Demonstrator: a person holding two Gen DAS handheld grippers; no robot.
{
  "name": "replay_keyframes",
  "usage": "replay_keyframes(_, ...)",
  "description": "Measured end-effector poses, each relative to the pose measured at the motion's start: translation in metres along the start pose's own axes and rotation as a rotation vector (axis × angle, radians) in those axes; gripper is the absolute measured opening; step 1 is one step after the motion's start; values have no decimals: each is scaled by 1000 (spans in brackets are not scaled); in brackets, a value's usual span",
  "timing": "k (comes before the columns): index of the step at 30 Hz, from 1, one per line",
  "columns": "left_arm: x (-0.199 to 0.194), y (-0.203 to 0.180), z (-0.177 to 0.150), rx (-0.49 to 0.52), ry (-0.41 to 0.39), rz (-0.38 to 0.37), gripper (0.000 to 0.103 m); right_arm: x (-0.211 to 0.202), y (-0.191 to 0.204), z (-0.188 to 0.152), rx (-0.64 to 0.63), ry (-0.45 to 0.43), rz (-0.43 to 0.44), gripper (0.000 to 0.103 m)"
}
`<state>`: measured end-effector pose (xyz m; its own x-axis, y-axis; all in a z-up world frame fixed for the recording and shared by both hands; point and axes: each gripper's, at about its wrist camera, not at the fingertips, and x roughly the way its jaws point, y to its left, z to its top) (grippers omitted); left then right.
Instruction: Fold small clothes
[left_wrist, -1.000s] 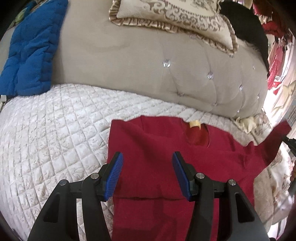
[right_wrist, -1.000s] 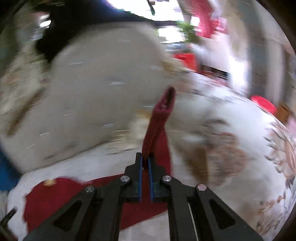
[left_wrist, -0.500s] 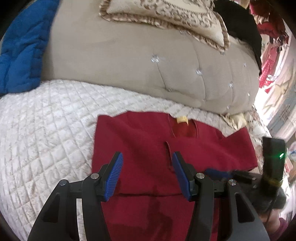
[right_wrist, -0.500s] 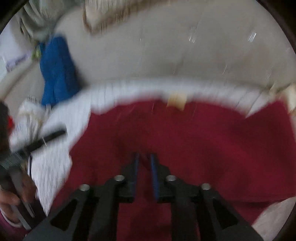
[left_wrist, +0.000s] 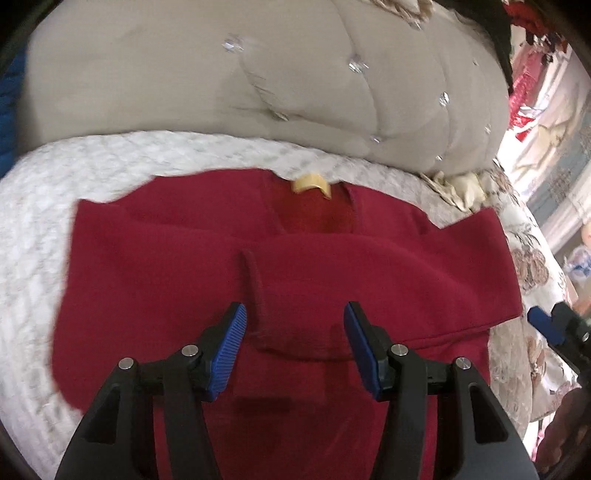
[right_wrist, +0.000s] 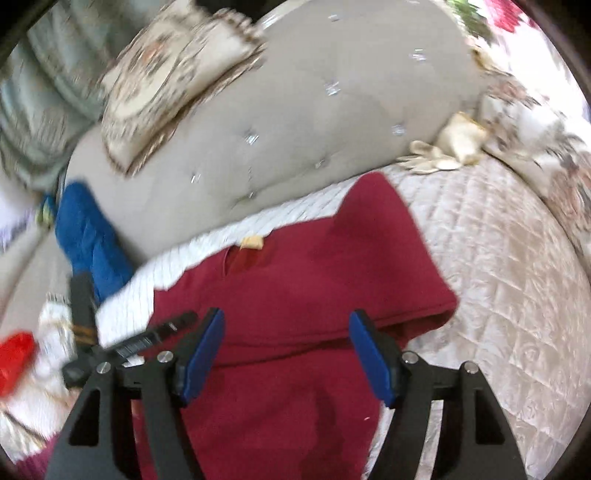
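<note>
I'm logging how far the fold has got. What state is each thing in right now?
Red garment: lying flat on the quilt, both sleeves folded in across the body, collar label showing.
Left gripper: open, jaws just closed a little, cuff of the folded sleeve between them but unpinched.
Right gripper: open, jaws just opened wide, over the garment, holding nothing.
Patterned cushion: resting on the tufted headboard.
</note>
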<state>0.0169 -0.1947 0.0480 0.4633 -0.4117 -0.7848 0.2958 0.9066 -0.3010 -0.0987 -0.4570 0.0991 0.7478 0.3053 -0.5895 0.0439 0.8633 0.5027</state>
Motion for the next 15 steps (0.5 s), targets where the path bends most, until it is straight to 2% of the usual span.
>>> replay_keyframes(1, 6, -3, 1, 2, 8, 18, 24, 0, -2, 1, 2, -11, -7, 73)
replay_keyframes(3, 13, -4, 2, 4, 16, 40, 0, -2, -7, 3, -1, -38, -25, 73)
replay_keyframes(6, 9, 7, 10, -106, 37, -64, 0, -6, -17, 6, 0, -70, -73, 73)
replay_keyframes(8, -13, 12, 17, -130, -4, -134, 0, -12, -23, 10, 9, -105, -114, 73)
replay_keyframes(12, -64, 16, 28, -59, -123, -110, 0, -16, -38, 15, 57, -124, -132, 73)
replay_keyframes(15, -84, 32, 28, -41, -137, -74, 0, -11, -41, 14, 74, -109, -128, 73)
